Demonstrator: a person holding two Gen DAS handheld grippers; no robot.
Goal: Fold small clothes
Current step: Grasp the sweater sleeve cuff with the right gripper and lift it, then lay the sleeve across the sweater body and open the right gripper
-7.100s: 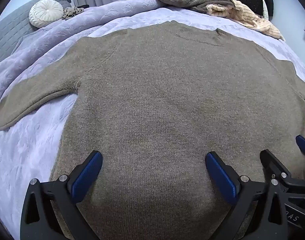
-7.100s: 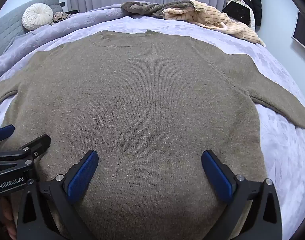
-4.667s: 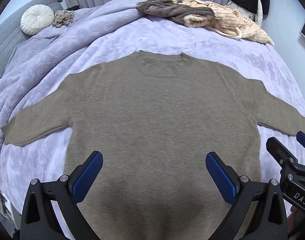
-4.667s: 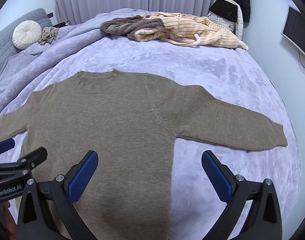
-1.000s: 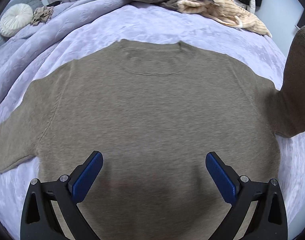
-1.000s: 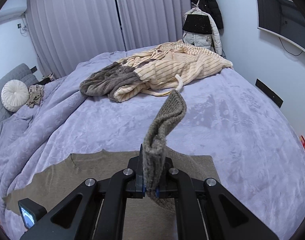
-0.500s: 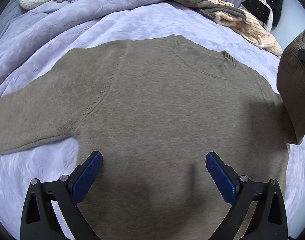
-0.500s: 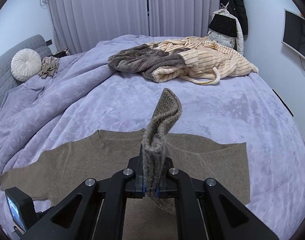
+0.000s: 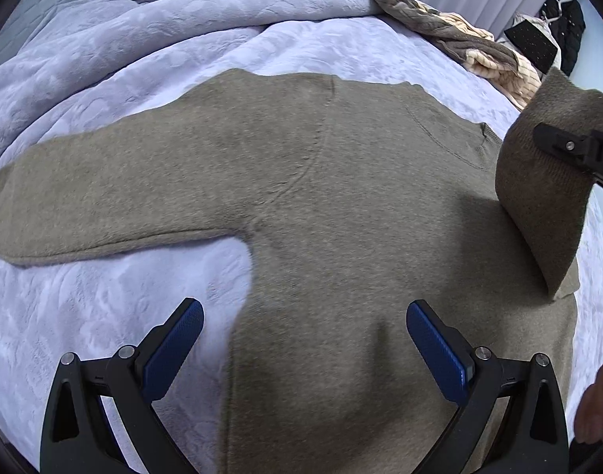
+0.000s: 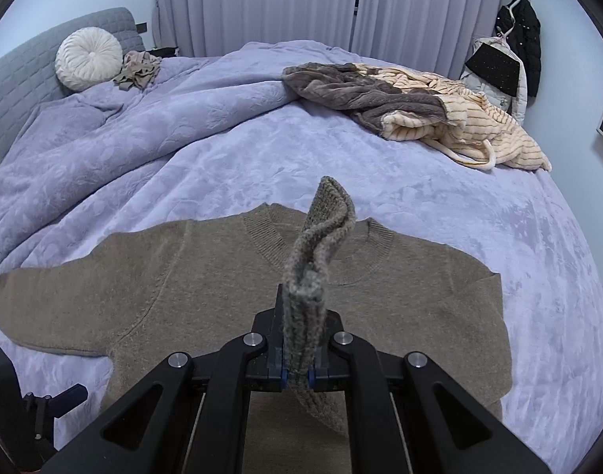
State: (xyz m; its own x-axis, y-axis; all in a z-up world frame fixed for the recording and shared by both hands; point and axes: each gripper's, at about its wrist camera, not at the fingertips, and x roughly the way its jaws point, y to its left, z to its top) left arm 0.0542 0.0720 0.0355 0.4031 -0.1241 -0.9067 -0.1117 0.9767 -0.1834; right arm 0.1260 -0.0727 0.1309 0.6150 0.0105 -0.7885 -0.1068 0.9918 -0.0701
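Note:
A brown knit sweater point(image 9: 340, 197) lies flat on the lilac bedspread, its left sleeve point(image 9: 104, 193) stretched out to the left. It also shows in the right wrist view point(image 10: 206, 276). My right gripper point(image 10: 297, 371) is shut on the cuff of the right sleeve point(image 10: 321, 233) and holds it lifted over the sweater's body. In the left wrist view that lifted sleeve point(image 9: 546, 197) hangs at the right. My left gripper point(image 9: 305, 347) is open and empty above the sweater's lower left side.
A pile of brown and cream striped clothes point(image 10: 419, 114) lies at the far side of the bed. A round white cushion point(image 10: 89, 58) and a small crumpled garment point(image 10: 139, 69) sit by the grey headboard. Dark jackets point(image 10: 518, 31) hang on the right wall.
My right gripper has carried the lifted sleeve further left over the sweater's body. My left gripper has shifted left, so the left sleeve and armpit now fill more of its view.

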